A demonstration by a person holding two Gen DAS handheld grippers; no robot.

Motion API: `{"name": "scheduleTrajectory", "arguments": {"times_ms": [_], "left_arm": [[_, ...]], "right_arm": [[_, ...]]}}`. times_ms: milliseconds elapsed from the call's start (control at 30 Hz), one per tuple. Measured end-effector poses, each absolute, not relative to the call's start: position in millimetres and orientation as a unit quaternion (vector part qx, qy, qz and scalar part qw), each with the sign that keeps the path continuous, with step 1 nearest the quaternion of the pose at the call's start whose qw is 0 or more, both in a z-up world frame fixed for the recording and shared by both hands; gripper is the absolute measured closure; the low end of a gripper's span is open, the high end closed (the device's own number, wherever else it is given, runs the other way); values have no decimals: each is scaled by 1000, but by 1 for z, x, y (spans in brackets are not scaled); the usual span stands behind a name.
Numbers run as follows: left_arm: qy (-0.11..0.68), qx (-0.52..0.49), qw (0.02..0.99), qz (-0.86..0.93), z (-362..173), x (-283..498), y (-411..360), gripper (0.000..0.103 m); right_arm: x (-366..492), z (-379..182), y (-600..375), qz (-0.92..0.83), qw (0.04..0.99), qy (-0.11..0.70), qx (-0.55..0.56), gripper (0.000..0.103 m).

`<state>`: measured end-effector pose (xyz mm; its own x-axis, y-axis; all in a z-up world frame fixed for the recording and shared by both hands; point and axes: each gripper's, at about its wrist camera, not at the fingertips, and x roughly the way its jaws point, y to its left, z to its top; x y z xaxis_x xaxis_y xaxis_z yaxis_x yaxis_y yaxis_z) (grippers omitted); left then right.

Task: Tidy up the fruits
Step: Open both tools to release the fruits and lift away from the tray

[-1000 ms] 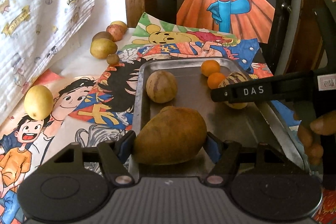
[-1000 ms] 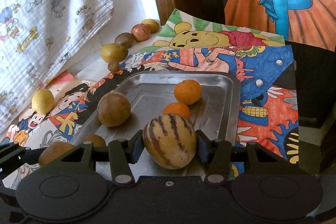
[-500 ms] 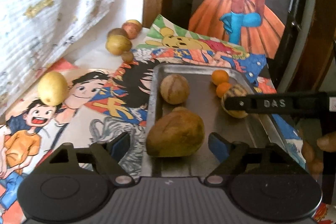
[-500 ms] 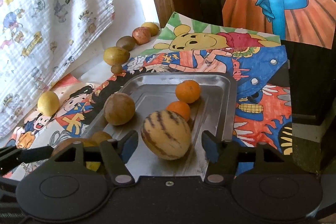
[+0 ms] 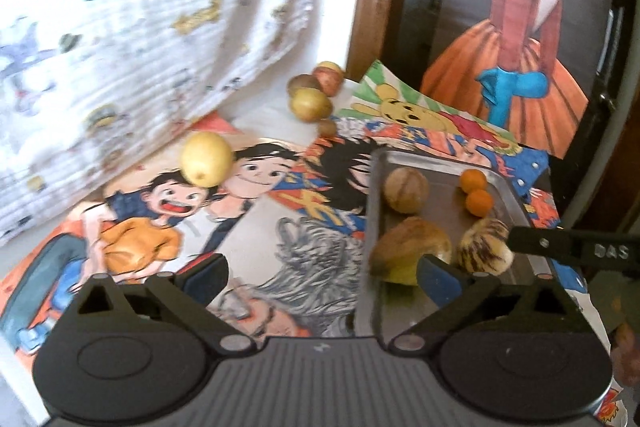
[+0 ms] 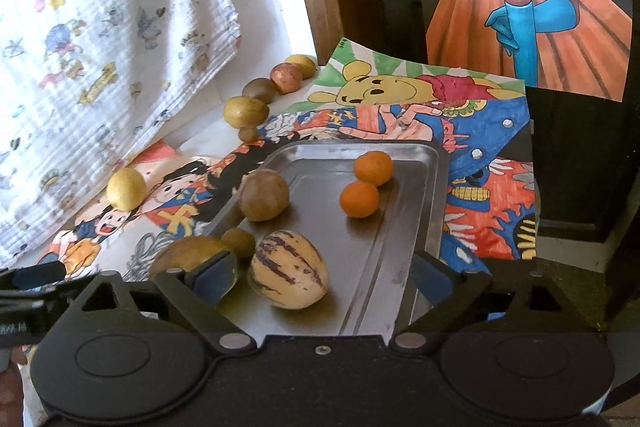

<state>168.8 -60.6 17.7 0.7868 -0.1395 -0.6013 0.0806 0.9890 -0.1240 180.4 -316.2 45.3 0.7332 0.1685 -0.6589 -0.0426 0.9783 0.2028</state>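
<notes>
Cartoon-poster table | metal tray: striped melon, two oranges, brown fruits

Left gripper and right gripper gape, empty.

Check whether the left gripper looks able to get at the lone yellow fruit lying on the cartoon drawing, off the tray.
Probably yes. The left gripper has its jaws open and empty, and the yellow fruit sits alone on the drawing ahead and to its left, with nothing between them. The metal tray lies off to the right.
</notes>
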Motion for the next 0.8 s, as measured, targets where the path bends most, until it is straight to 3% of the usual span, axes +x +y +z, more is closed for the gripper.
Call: {"name": "scheduleTrajectory", "arguments": {"times_ms": [167, 800], "left_arm": [[323, -44, 945, -39, 20, 153, -46, 1], [370, -36, 928, 2, 21, 102, -7, 1]], "right_arm": [[155, 54, -307, 60, 924, 367, 88, 1], [87, 52, -255, 101, 854, 495, 122, 1]]}}
